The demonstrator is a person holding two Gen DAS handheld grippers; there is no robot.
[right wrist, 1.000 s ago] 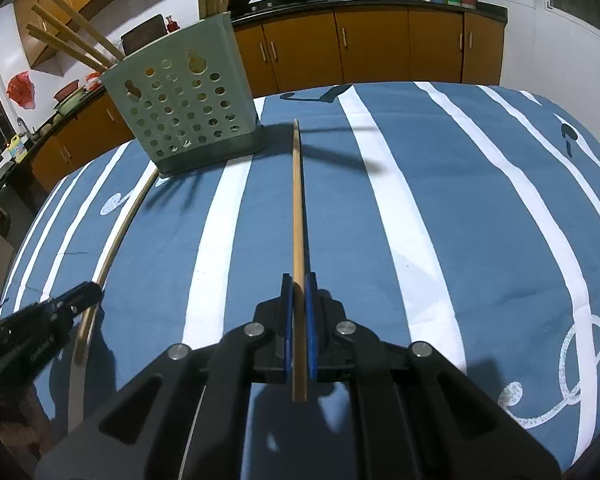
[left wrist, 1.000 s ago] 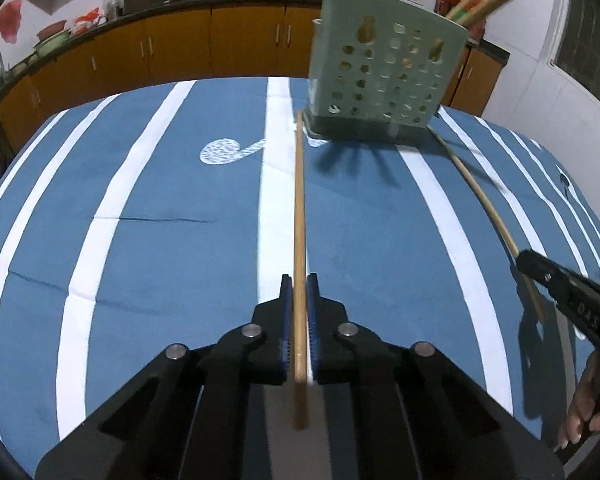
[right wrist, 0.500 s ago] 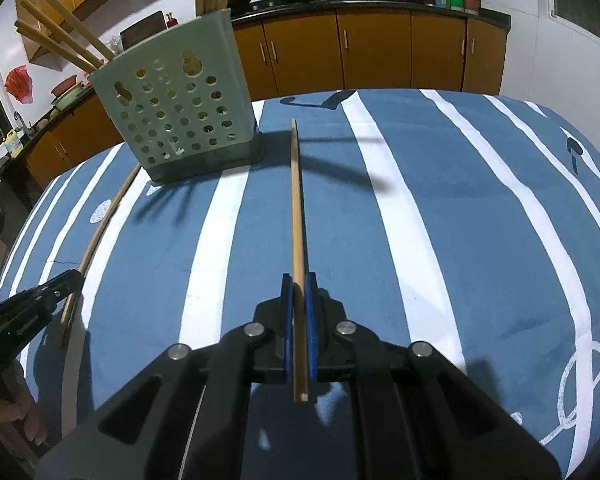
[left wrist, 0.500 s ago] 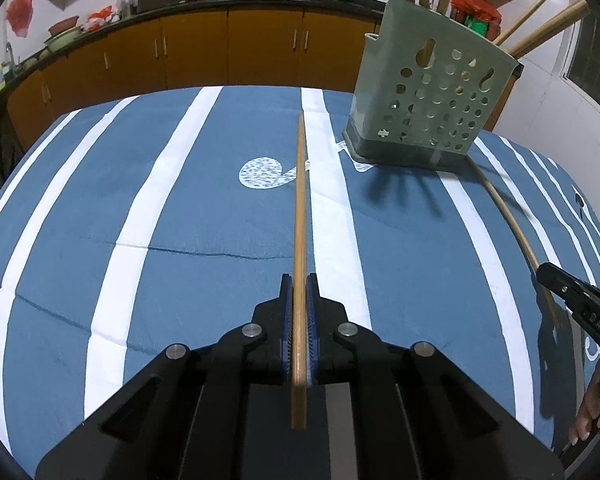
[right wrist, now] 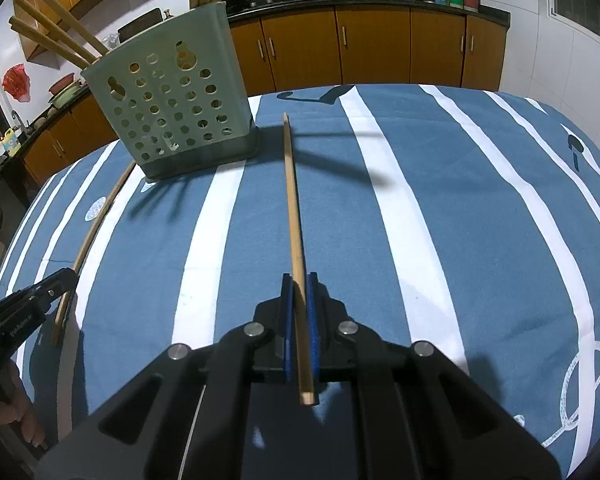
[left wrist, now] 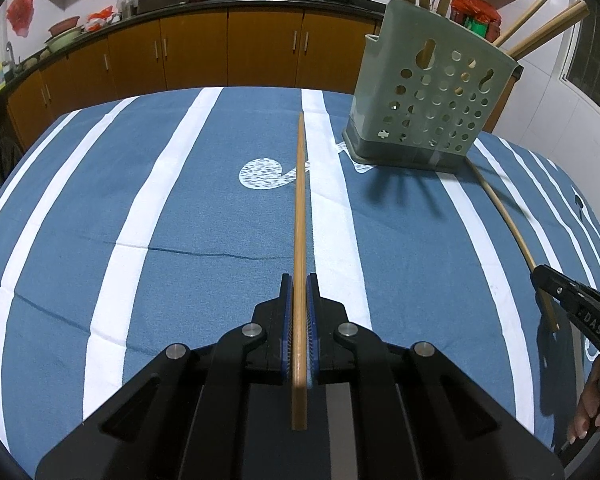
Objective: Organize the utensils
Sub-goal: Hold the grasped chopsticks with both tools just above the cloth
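Observation:
My left gripper [left wrist: 299, 280] is shut on a wooden chopstick [left wrist: 300, 208] that points forward above the cloth. My right gripper [right wrist: 299, 280] is shut on a second chopstick [right wrist: 293, 200], also pointing forward. A pale green perforated utensil holder [left wrist: 430, 100] stands ahead to the right in the left wrist view and ahead to the left in the right wrist view [right wrist: 172, 104]; several chopsticks stick out of its top. Each gripper shows in the other's view, the right one [left wrist: 540, 276] and the left one [right wrist: 70, 280], each with its chopstick.
The table carries a blue cloth with white stripes [left wrist: 180, 200]. Orange kitchen cabinets [left wrist: 228, 48] and a dark counter with pots run along the far wall. A hand [left wrist: 592, 408] holds the right gripper at the frame edge.
Both grippers have lifted and drawn back with their chopsticks. In the left wrist view the holder has shifted right; in the right wrist view it has come closer and looms larger.

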